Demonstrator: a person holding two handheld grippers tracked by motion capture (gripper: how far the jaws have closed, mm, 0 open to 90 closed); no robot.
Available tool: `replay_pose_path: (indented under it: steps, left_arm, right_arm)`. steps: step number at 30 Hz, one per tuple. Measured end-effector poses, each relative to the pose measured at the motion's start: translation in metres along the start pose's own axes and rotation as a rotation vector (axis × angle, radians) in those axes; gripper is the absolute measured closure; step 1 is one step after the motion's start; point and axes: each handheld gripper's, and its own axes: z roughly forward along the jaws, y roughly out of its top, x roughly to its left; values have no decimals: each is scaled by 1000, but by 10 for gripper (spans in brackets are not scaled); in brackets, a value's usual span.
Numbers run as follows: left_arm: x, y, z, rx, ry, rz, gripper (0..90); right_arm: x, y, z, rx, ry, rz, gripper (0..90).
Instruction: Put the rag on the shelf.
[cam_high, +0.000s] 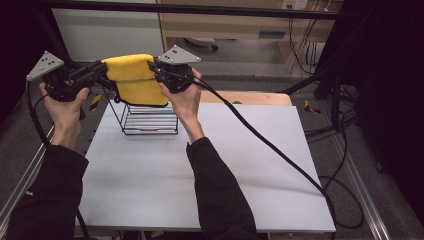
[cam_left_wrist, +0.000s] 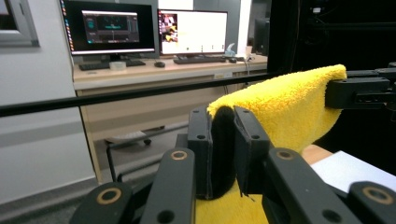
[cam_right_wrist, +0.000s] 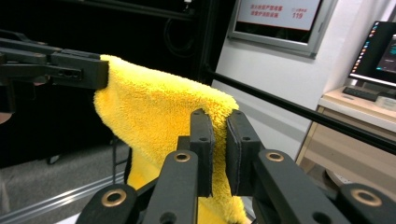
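Dark-sleeved forearms rise from the near edge of the pale grey worktop (cam_high: 200, 165), each hand gripping a black two-jaw tool. Left tool (cam_high: 102, 70) and right tool (cam_high: 154, 67) are both clamped tight on opposite ends of a fluffy yellow microfibre cloth (cam_high: 134, 77), which is stretched between them and hangs folded in the air. Directly below and behind the cloth, a black wire rack (cam_high: 150, 119) stands on the worktop's far left part.
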Motion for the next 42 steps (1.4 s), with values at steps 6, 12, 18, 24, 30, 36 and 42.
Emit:
replay_pose_path:
  steps: [6, 12, 18, 24, 30, 36, 42]
  left_arm:
    - [-4, -5, -7, 45, -9, -6, 776]
    - [-9, -11, -15, 94, -19, 10, 770]
    - [-12, -20, -20, 140, -17, 43, 767]
    - [-15, -29, -22, 173, -19, 52, 765]
    - [-16, -38, -19, 210, -11, 63, 761]
    - [-15, -48, -16, 250, -7, 55, 740]
    - [-12, -48, -20, 267, -22, 21, 660]
  right_arm:
    - [6, -2, -6, 42, 34, 1, 823]
    - [11, -6, -11, 88, 63, -1, 820]
    - [15, -10, -14, 121, 84, -16, 818]
    - [19, -13, -15, 161, 97, -37, 811]
    - [21, -18, -13, 210, 108, -54, 803]
    - [21, -28, -11, 241, 122, -50, 798]
    - [21, -37, -9, 246, 125, -51, 798]
